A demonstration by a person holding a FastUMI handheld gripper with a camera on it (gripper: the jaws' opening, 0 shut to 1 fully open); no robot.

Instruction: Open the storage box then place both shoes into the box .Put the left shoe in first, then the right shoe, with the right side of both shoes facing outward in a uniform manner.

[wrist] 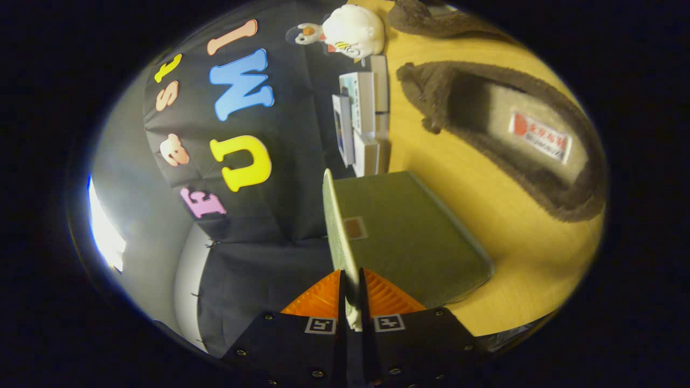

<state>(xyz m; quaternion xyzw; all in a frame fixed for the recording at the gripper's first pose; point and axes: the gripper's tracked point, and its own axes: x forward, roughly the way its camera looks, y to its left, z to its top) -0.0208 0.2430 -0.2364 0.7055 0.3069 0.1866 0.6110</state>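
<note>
Two fingers of the gripper (pixel 351 293) clamp together on the thin edge of the storage box's lid (pixel 338 226), which stands raised between them and runs straight ahead toward twelve o'clock. Just at one o'clock of the fingers, the grey-green storage box (pixel 415 237) rests on the yellow wooden table (pixel 517 253), a small reddish patch (pixel 355 228) showing near where lid and box meet. Beyond the box, at about two o'clock, a brown fleecy shoe (pixel 517 145) lies on the table, its opening toward the camera and a white-and-red label on its pale insole. Farther off, near one o'clock, part of a second brown shoe (pixel 431 19) is visible. At twelve o'clock, beyond the lid, small white boxes (pixel 362 118) stand against the booth wall, with a white plush toy (pixel 350 29) behind them.
</note>
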